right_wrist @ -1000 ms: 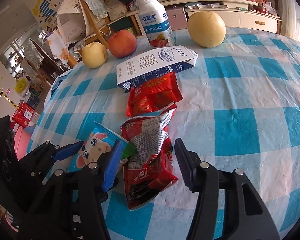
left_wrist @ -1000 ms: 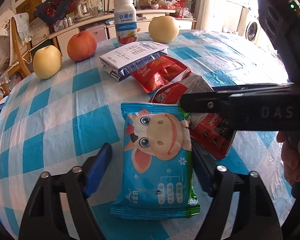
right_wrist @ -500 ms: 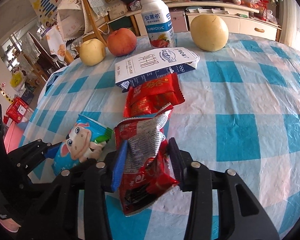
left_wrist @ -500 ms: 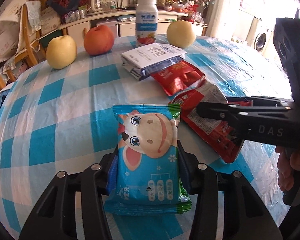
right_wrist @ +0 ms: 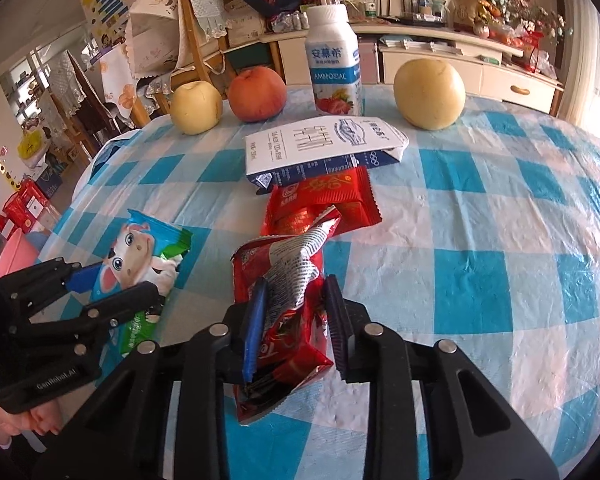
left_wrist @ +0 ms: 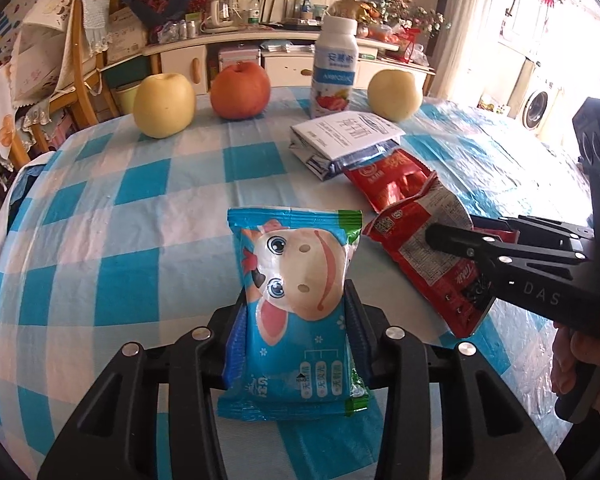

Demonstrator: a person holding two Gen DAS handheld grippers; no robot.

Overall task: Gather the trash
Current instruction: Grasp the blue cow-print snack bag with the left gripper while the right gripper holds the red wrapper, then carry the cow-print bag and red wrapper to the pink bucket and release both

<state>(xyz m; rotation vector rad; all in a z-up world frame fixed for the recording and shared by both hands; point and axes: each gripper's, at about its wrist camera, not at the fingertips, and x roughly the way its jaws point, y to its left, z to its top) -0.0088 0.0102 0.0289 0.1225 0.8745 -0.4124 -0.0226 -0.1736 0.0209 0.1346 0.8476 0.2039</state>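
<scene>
On the near part of the table, covered in a blue-and-white checked cloth, both grippers are clamped on wrappers. Left gripper: jaws pressed against both long sides of the blue cow-print packet, packet upright between the blue pads, its top edge pointing toward the far edge. Can't tell if its bottom touches the cloth. Right gripper: jaws closed on the crumpled red snack bag, torn silver-lined top sticking up between the fingers, lower end lying on the cloth. The two held wrappers sit side by side, close, cow packet to the left of the red bag.

Just beyond the red bag, toward the table middle, a flat red wrapper lies on the cloth, its far end touching the flattened white-and-blue milk carton. Along the far edge, left to right: yellow apple, red apple, white yogurt bottle standing upright, yellow pear. Bottle is just behind the carton. In the left wrist view a bit of the person's right hand shows on the handle at the right border. Wooden chair and cluttered sideboard behind the table.
</scene>
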